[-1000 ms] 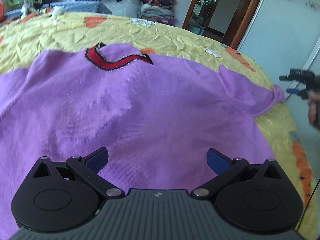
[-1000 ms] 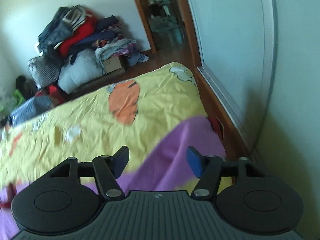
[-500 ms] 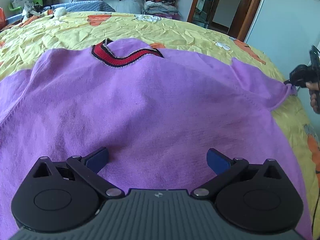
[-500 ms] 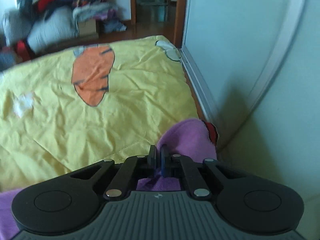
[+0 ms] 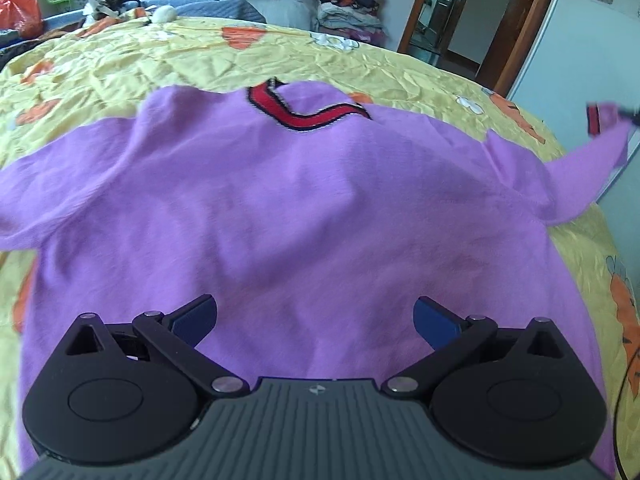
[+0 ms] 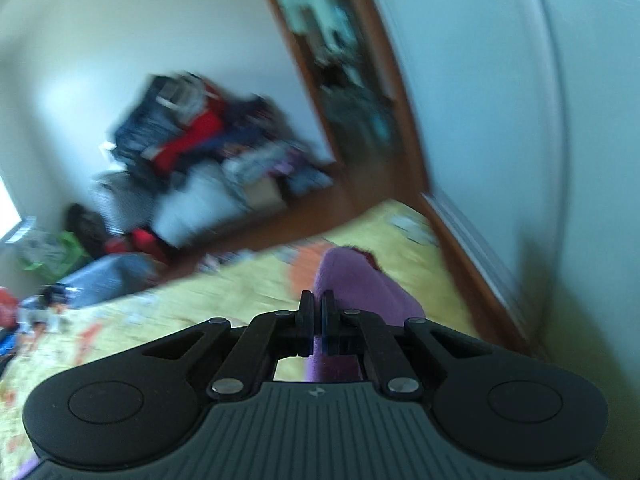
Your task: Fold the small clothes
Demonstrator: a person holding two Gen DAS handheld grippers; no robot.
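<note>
One purple sweater lies flat, back up, across the middle of the bed, red collar toward the far edge. The right gripper is pinched tight on the sleeve, which is lifted off the yellow cover near the bed's right edge, cuff in the air. The left gripper hangs over the sweater's lower half with jaws wide apart, gripping nothing.

Step in hand, I'd say: fold that sleeve in across the body. To do it well, carry the cuff low and straight toward the collar line, keep the cloth taut so the shoulder creases cleanly (the left tool could pin the body), and let go only once the sleeve lies flat.

Count: one sweater, two sleeves, two grippers, one bed.
</note>
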